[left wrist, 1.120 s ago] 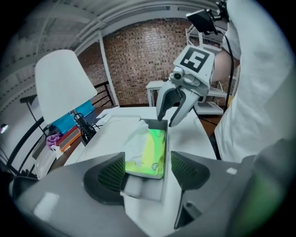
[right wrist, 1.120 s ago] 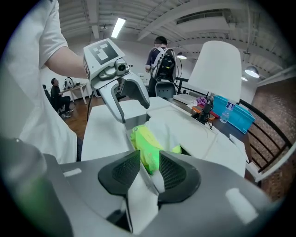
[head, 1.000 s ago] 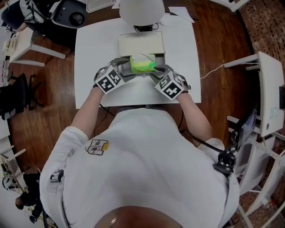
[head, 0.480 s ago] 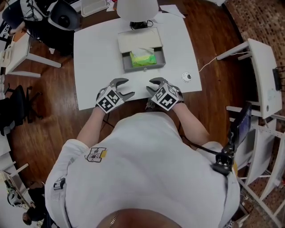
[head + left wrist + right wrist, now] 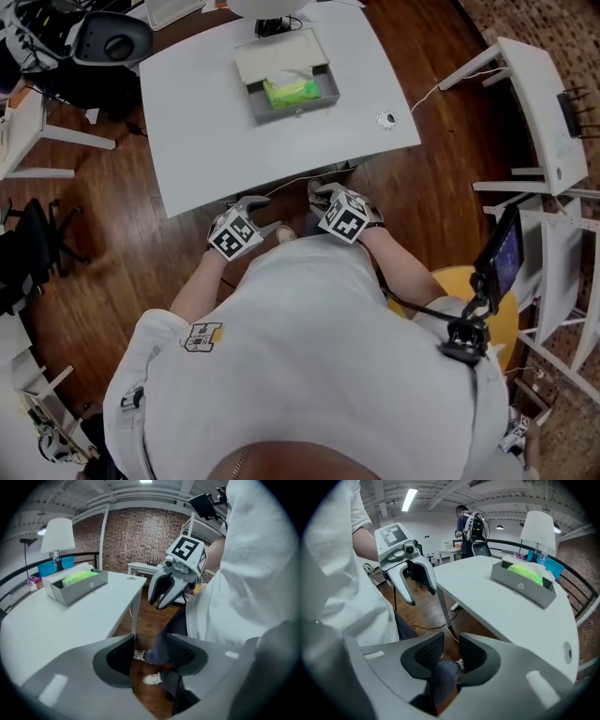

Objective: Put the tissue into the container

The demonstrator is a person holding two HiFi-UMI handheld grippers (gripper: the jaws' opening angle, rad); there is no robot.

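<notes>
Now | left gripper (image 5: 261, 214) and right gripper (image 5: 320, 193) pulled back off table (image 5: 216, 141) to torso | both jaws closing, empty, right narrower | tissue (image 5: 291, 91) in container (image 5: 296, 112) | looks done

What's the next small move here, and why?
Probably just rest: the green tissue pack sits inside the grey container on the table, and the left gripper and right gripper, both closing on nothing, hang off the table's edge by the person's body.

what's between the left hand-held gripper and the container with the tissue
Only bare white table, seen in the head view, lies between the container and the left hand-held gripper, whose jaws are closing on nothing.
</notes>
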